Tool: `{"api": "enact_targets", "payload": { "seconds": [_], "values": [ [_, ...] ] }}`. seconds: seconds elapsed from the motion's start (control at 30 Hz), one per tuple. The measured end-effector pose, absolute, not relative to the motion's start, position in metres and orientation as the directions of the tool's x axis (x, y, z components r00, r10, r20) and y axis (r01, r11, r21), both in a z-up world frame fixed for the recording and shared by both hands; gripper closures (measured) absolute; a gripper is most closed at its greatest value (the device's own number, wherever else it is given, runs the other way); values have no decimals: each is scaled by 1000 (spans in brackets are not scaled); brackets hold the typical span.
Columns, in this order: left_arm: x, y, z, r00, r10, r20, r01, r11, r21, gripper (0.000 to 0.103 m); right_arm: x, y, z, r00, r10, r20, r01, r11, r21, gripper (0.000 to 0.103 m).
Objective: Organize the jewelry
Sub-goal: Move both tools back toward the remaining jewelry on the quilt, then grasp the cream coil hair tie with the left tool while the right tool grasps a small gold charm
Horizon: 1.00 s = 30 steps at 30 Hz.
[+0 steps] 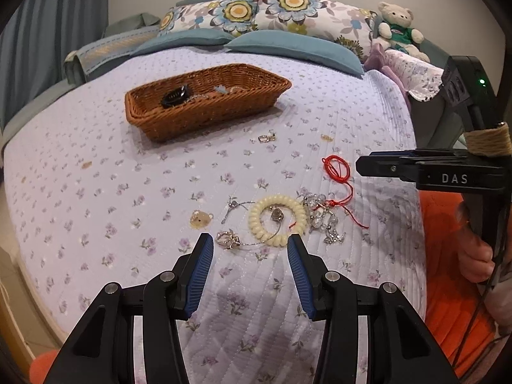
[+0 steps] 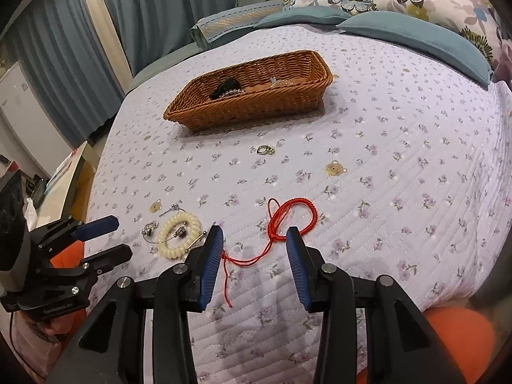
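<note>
Both tools held apart, clamped on nothing. Left tool [image 1: 250,249] hovering low over the bed [image 1: 96,192], just short of the cream coil bracelet [image 1: 277,220] and the silver ring charm [image 1: 228,239]. Right tool [image 2: 255,240] poised with its jaws either side of the red cord bracelet [image 2: 292,220], tail of the cord trailing back under the left blue pad [image 2: 212,265].

Jewelry mostly loose on the quilt: crystal bead cluster [image 1: 323,219] touching the coil bracelet's right side, small amber bear charm [image 1: 201,219] to its left, a metal clasp piece [image 1: 266,137] nearer the wicker basket [image 1: 179,121]. Basket well apart from the pile, already holding a dark hair clip [image 1: 175,96] and a few small pieces.

Likely step: picking up the red cord. Best done by lowering squarely onto the knotted bunch rather than a single strand, pinching flat against the quilt without snagging fabric, then lifting slowly so the tail clears the neighbouring beads.

Readable writing: "DAS" on the right tool's body; nothing else legible.
</note>
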<state>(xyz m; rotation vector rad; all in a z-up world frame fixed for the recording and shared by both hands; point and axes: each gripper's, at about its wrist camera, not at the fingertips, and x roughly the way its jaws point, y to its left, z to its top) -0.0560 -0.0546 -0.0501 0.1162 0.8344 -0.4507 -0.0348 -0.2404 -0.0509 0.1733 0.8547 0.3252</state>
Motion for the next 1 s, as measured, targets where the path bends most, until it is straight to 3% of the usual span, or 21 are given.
{"api": "enact_targets", "payload": {
  "seconds": [0.13,0.23,0.27,0.47,0.83,0.93,1.0],
  "values": [
    [-59,-58,-51,565,-372,-736,450,887,-102,62,-36,-234,-55,596,351,-722,-224,936,270,59],
    [-61,-63,-54,522,-419,-743,482,863,-148,82,-37,-231,-56,596,343,-726,-227,939,258,59],
    [-62,-64,-57,502,-436,-746,489,855,-170,83,-36,-232,-56,596,344,-726,-227,939,258,59],
    [-57,-63,-54,563,-375,-737,457,883,-101,83,-33,-232,-60,585,347,-732,-217,938,271,59],
    [-46,-105,-70,477,-308,-823,685,718,128,84,-25,-234,-65,572,359,-737,-214,933,289,59],
    [-39,-103,-69,462,-329,-824,690,717,101,98,-24,-237,-66,573,362,-735,-205,932,298,59],
    [-37,-96,-65,459,-362,-812,685,726,64,100,-23,-238,-66,573,361,-736,-200,932,302,59]
  ]
}}
